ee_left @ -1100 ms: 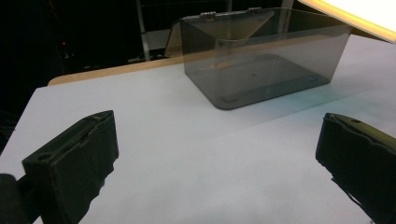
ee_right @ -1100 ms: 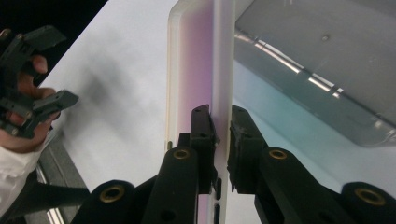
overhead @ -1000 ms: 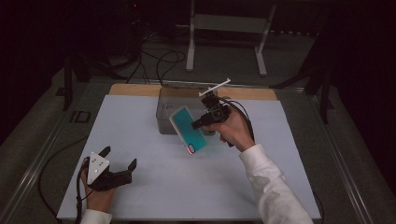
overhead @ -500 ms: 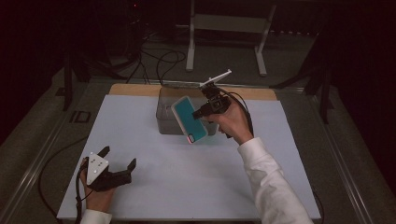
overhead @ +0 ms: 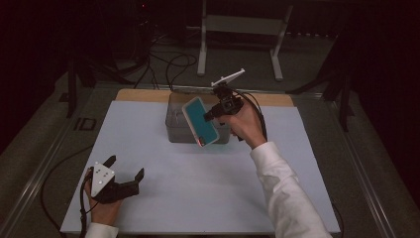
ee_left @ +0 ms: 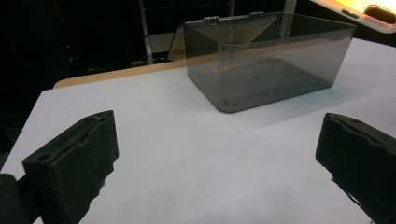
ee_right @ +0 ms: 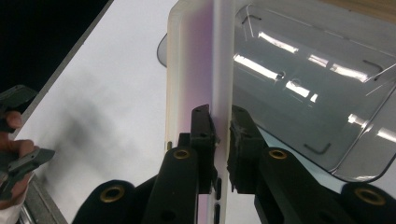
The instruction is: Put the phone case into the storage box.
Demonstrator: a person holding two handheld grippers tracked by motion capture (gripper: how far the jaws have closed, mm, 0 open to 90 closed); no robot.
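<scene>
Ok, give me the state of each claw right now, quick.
Left claw: open, holding nothing, low over the white table.
Right claw: closed on the flat teal phone case.

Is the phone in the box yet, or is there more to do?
Not yet. Done: the right gripper has picked up the phone, jaws clamped on its edge. In hand: it holds the phone tilted at the open grey box. Left: lowering it in and letting go. The left gripper waits open.

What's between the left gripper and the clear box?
Only bare white table. The left gripper view shows open surface from the left gripper to the clear box; the high view agrees.
</scene>
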